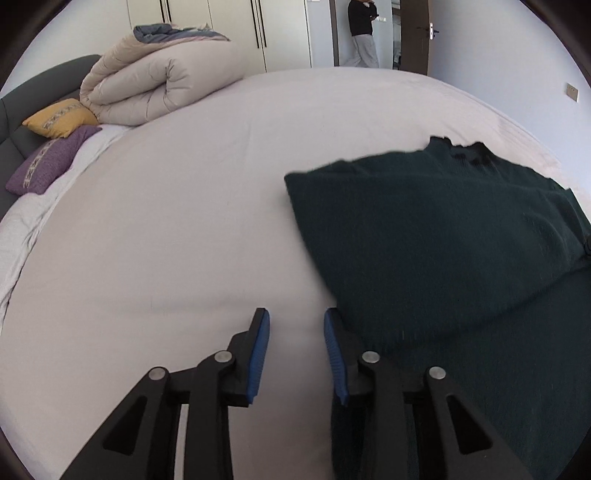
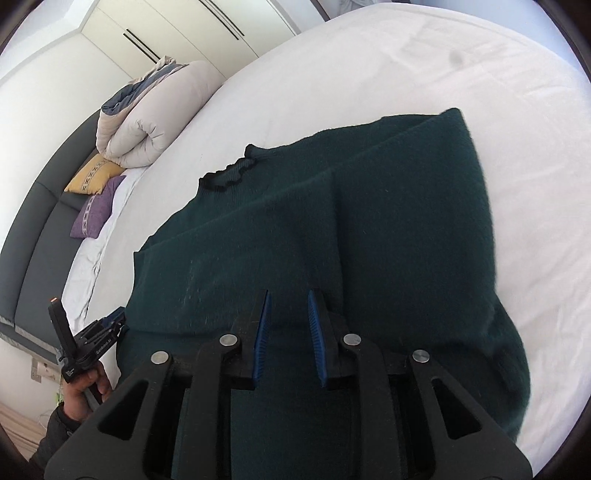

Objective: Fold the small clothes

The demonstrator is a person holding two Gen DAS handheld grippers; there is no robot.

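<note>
A dark green knit sweater (image 2: 332, 221) with a black frilled collar (image 2: 229, 177) lies on the white bed sheet (image 2: 406, 66), its sides folded inward. It also shows in the left wrist view (image 1: 443, 240) at the right. My right gripper (image 2: 289, 302) is open and empty, hovering over the sweater's lower part. My left gripper (image 1: 296, 319) is open and empty over the sheet, just left of the sweater's edge. The left gripper also shows in the right wrist view (image 2: 99, 332), held in a hand at the sweater's left edge.
A rolled beige duvet (image 1: 159, 85) lies at the head of the bed, with a yellow cushion (image 1: 59, 118) and a purple cushion (image 1: 48, 162) beside it. A grey headboard (image 2: 33, 229) is at left. A person (image 1: 364, 33) stands by the far doorway.
</note>
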